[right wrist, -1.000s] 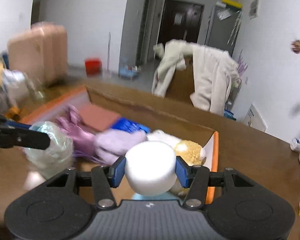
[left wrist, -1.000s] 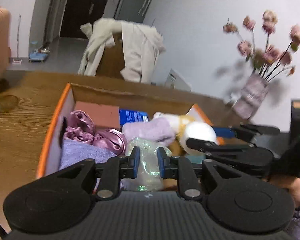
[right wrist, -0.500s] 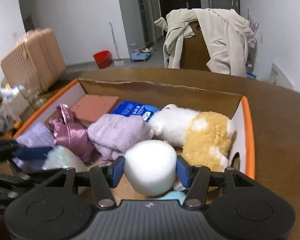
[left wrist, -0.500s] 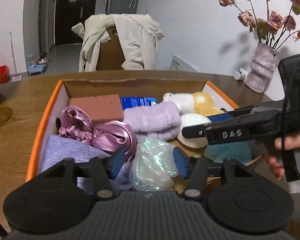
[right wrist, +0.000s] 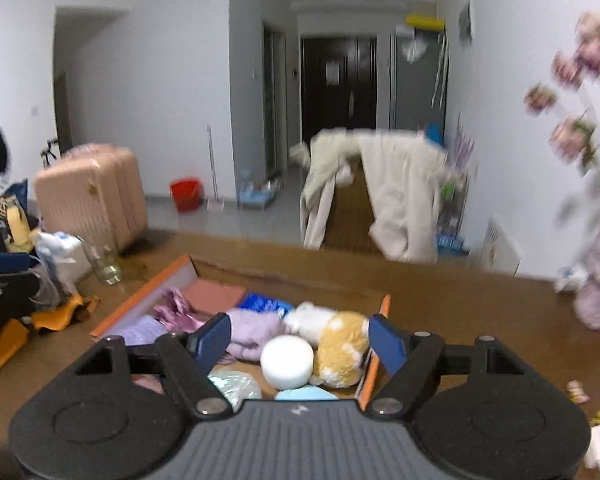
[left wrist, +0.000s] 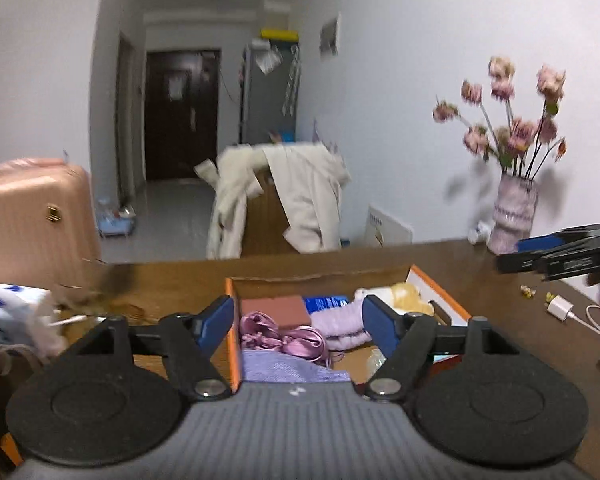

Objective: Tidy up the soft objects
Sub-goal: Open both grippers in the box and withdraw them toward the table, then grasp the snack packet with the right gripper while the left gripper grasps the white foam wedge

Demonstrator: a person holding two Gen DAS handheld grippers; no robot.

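Note:
An orange-edged cardboard box (right wrist: 140,306) sits on the wooden table and holds soft things. In the right wrist view I see a white round puff (right wrist: 287,361), a white-and-yellow plush (right wrist: 334,338), a lilac towel (right wrist: 252,330), pink satin scrunchies (right wrist: 178,312) and an iridescent bag (right wrist: 236,386). The box also shows in the left wrist view (left wrist: 232,308). My left gripper (left wrist: 298,326) is open and empty above the box's near side. My right gripper (right wrist: 299,338) is open and empty above the puff.
A vase of pink flowers (left wrist: 514,216) stands at the table's back right. A white charger and cable (left wrist: 562,308) lie right of the box. A glass (right wrist: 106,264) and bags (right wrist: 56,256) crowd the left side. A chair draped with a coat (left wrist: 284,204) stands behind.
Both grippers let go: the left released the iridescent bag, the right released the white puff, both into the box. Both opened wide, rose and pulled back.

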